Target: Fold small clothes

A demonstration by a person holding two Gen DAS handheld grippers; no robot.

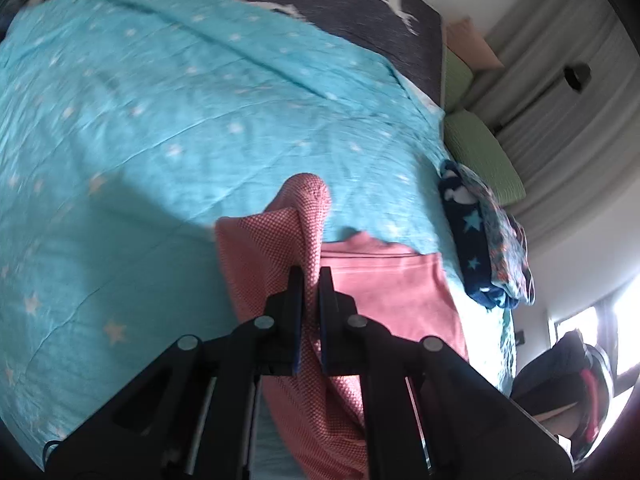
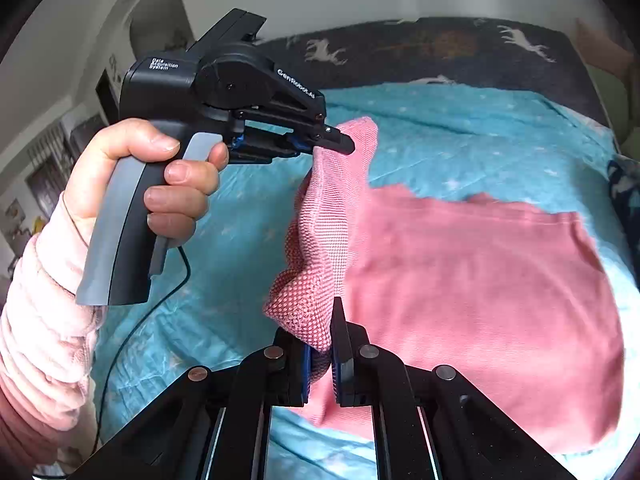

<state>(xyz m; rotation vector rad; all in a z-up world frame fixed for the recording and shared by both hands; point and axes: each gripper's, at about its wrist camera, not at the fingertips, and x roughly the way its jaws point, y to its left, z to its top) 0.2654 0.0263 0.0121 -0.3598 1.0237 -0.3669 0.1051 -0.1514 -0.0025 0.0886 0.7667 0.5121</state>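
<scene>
Pink knit garment [image 2: 460,280] with a waffle-textured underside lies on a turquoise star-print bedspread [image 1: 160,120], most of it flat toward the right side of the bed in the right wrist view. One edge is lifted off the bed, raised as a folded ridge between the two tools.

Left gripper [image 1: 310,276]: black two-finger tool, jaws nearly together, clamped on the lifted waffle-textured edge; cloth runs between the fingers and rises to a rounded peak past the tips. In the right wrist view the same left gripper [image 2: 340,142] shows from the side, tip pinching the top corner of the raised cloth, held by the person's left hand [image 2: 160,184] in a fluffy pale pink sleeve [image 2: 44,320]. Thin black cable [image 2: 132,332] hangs from its handle over the bedspread.

Right gripper [image 2: 322,320]: black fingers close together, gripping the lower end of the same lifted edge; the waffle fabric bunches just above the tips and hides part of the left-side finger.

Beyond the bedspread: dark grey blanket with white deer print [image 2: 440,52] at the far end of the bed. In the left wrist view, a navy star-print fleece bundle [image 1: 476,236] sits at the bed's right edge, near the flat pink cloth but apart from it, with green cushions [image 1: 480,148] and grey curtains [image 1: 560,92] behind.
</scene>
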